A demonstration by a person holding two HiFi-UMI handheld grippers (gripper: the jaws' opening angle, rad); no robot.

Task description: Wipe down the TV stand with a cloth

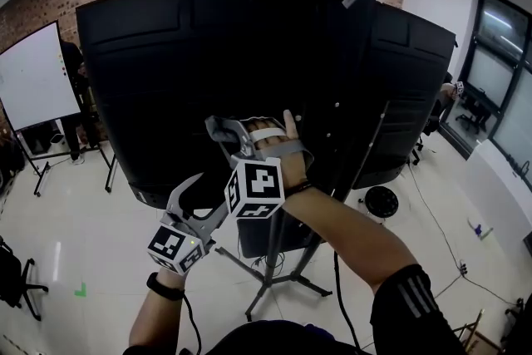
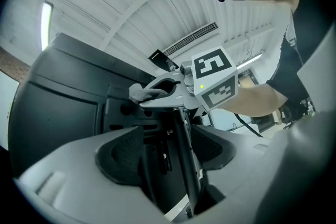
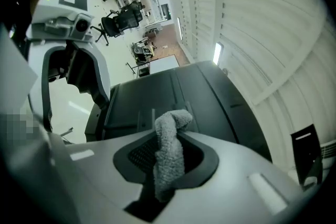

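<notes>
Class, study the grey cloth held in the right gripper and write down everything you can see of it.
The grey cloth looks like soft, nubby terry fabric, bunched into a rope-like roll. It stands roughly upright, pinched between the jaws of the right gripper, which are shut on its lower part. Its folded-over upper end sticks out beyond the jaws toward the black back panel of the TV; whether it touches the panel cannot be told.

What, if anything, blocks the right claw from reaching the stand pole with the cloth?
Probably nothing. The right claw, shut on the cloth, sits by the TV back with the pole just below. The left claw, open around the pole lower down, may crowd it.
</notes>
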